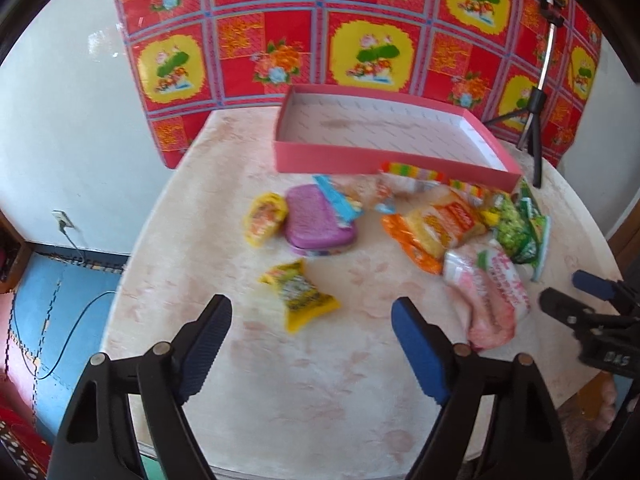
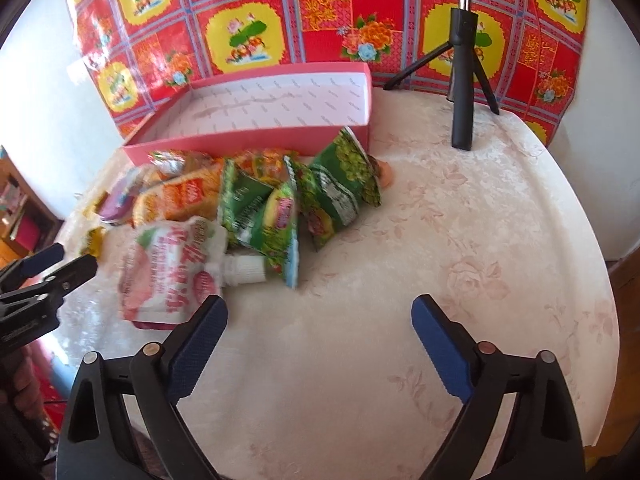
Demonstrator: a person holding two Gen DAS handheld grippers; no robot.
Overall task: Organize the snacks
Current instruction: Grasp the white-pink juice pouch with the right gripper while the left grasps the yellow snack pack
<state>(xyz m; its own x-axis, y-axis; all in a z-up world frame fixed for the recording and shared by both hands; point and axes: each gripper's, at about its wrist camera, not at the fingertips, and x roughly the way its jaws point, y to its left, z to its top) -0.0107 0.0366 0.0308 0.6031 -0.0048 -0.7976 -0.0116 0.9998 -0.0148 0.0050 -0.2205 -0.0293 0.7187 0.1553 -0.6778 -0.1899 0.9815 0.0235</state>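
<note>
Left wrist: left tongs (image 1: pixel 310 324) spread wide, empty, low centre. Snacks (image 1: pixel 400 232) piled mid-frame on desk (image 1: pixel 320 392), below pink box (image 1: pixel 320 158).
Right wrist: right tongs (image 2: pixel 320 320) wide, empty; snacks (image 2: pixel 260 208) left of centre.

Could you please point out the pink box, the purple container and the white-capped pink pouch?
pink box (image 1: pixel 320 158): left wrist view, on its near outer wall.
purple container (image 1: pixel 318 220): left wrist view, on its lid.
pink pouch (image 2: pixel 172 268): right wrist view, on its printed front.
</note>
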